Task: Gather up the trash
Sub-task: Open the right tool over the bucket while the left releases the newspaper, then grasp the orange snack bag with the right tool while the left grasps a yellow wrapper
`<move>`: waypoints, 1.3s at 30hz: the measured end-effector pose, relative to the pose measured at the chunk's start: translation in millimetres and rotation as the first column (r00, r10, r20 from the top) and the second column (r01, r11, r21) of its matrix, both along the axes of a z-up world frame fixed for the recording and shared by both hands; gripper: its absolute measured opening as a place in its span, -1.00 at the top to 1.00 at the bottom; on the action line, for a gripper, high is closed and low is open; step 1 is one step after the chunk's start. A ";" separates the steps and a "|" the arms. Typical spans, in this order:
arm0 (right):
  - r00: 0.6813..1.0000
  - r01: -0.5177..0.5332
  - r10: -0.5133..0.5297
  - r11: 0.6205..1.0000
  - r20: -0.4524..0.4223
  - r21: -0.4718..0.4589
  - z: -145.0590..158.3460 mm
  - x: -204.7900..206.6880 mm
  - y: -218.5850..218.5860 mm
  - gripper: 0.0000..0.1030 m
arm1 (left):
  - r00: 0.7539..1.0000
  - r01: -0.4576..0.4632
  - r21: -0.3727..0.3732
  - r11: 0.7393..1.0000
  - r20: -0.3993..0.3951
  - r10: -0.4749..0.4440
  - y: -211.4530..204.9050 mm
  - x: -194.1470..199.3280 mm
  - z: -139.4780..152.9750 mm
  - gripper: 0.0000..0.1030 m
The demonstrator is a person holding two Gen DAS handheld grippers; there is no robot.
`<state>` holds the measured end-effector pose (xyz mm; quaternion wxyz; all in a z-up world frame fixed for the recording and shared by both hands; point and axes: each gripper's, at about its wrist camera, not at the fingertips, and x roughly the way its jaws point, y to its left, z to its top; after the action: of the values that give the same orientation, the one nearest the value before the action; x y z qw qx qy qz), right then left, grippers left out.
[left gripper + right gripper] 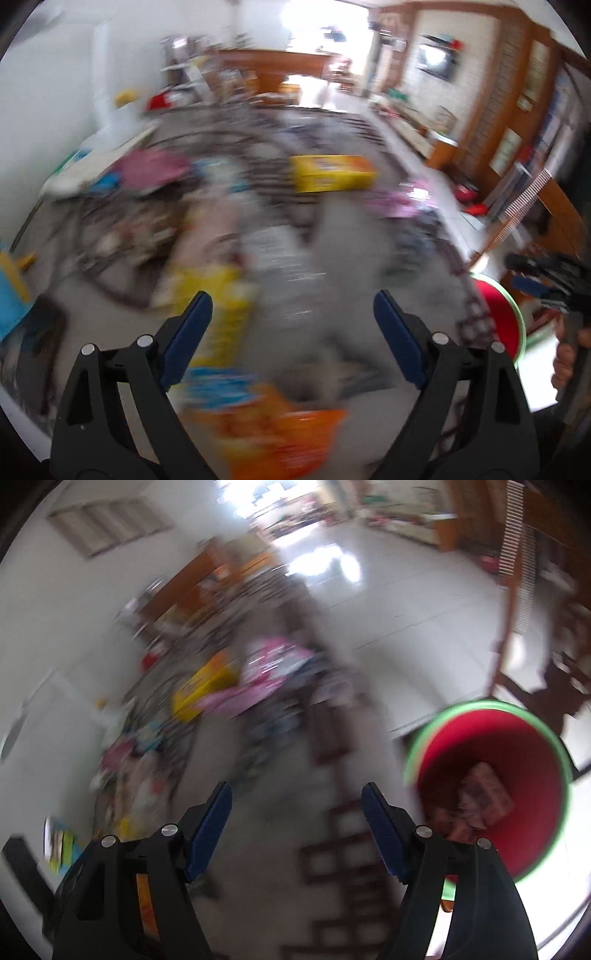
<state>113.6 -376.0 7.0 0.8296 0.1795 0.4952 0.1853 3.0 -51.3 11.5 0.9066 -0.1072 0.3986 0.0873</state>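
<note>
Both views are smeared with motion blur, so details are soft. In the left wrist view the left gripper [293, 308] stands with its blue-padded jaws spread wide and nothing between them, hanging over a floor strewn with litter: a yellow packet [218, 295] lies just beyond the left finger, an orange wrapper [280, 428] sits at the bottom centre of the frame with a blue-and-white packet [218, 384] touching its upper edge, and a yellow box [330, 172] rests further off, just above the middle of the frame, with a pink bundle [395, 201] to its right. At the right edge of that view a slice of the red bin [498, 310] with its green rim shows, and beyond it the right gripper [543, 277] in a hand [565, 362], too blurred there to read. Over in the right wrist view the right gripper [296, 805] has its jaws apart, empty, above a patterned rug [343, 853]; the red bin [532, 760] sits at the lower right of the frame, just beside the right finger, upright and open-topped, with a brownish crumpled packet [484, 794] lying inside on its bottom. Centre left, the yellow box [203, 686] and the pink bundle [266, 672] lie side by side, touching
</note>
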 end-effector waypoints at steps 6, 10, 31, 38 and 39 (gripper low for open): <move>0.939 -0.344 0.344 0.939 0.030 0.013 8.2 -19.9 115.9 -0.45 | 0.979 -0.205 -0.102 0.974 -0.011 0.205 93.8 -34.2 -15.4 -0.68; 0.847 -0.529 0.531 0.847 0.038 -0.054 6.6 -47.2 186.2 -0.62 | 0.961 -0.276 -0.135 0.952 -0.021 0.276 130.6 -51.3 -30.5 -0.68; 0.666 -0.745 0.742 0.659 -0.071 -0.107 -38.2 -107.5 275.4 -0.66 | 0.971 -0.236 -0.223 0.946 -0.006 0.240 140.5 -53.6 -39.8 -0.68; 0.648 -0.758 0.757 0.632 -0.082 -0.159 -43.6 -114.8 278.1 -0.06 | 0.977 -0.212 -0.222 0.952 -0.011 0.215 135.1 -51.3 -41.3 -0.68; 0.649 -0.758 0.756 0.637 -0.077 -0.139 -41.4 -113.5 276.1 -0.05 | 0.978 -0.208 -0.221 0.953 -0.013 0.210 134.4 -50.7 -41.9 -0.68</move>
<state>0.1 -99.9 -34.4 0.6843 -0.1099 0.5428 0.4744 -47.8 83.0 -30.4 0.8769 -0.2493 0.3873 0.1373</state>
